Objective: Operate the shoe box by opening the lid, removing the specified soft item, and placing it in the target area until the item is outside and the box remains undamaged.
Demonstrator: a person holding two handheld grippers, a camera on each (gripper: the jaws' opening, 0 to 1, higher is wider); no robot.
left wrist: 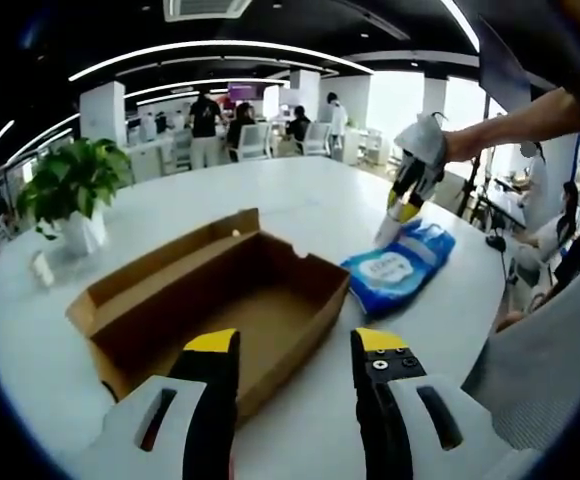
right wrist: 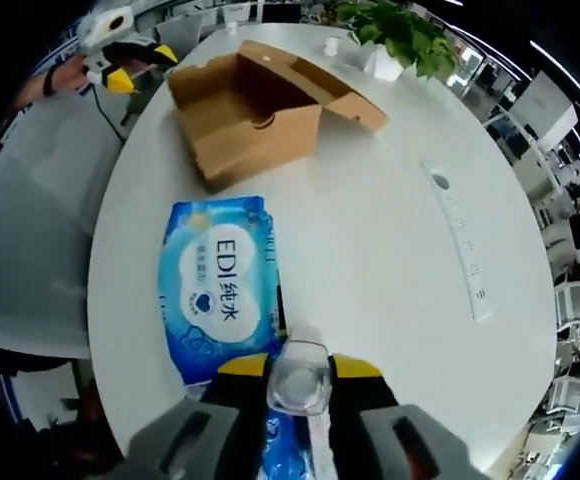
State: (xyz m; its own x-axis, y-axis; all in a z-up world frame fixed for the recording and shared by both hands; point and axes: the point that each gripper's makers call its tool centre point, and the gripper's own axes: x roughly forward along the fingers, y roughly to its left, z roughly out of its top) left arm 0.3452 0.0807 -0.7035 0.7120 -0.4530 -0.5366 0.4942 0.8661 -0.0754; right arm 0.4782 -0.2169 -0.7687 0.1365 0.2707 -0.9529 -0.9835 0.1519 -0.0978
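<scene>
Cardboard, plain brown, is what my left gripper (left wrist: 295, 350) looks over: the shoe box (left wrist: 220, 300) sits open on the white table (left wrist: 270, 190), its lid folded back flat on the far side, and the inside looks bare. My left jaws stand apart with nothing between them, hovering just short of the box's near corner.

In the right gripper view the soft item, a blue pack of wet wipes (right wrist: 215, 285), lies flat on the table beside the box (right wrist: 255, 105) but clear of it, not touching. My right gripper (right wrist: 298, 372) has its yellow-tipped jaws closed on the pack's near end (the crinkled clear seal is pinched between them). From the left gripper view I see the same thing from across the table: the right gripper (left wrist: 407, 205) angled down onto the far end of the pack (left wrist: 398, 265).

I judge the lid-opening and removal done, and the step in hand is the placing. Next, I would spread the right jaws to let go of the seal, then lift straight off so the pack does not drag. No marked target area is visible, so I cannot tell whether this spot is it. The box looks undamaged.
</scene>
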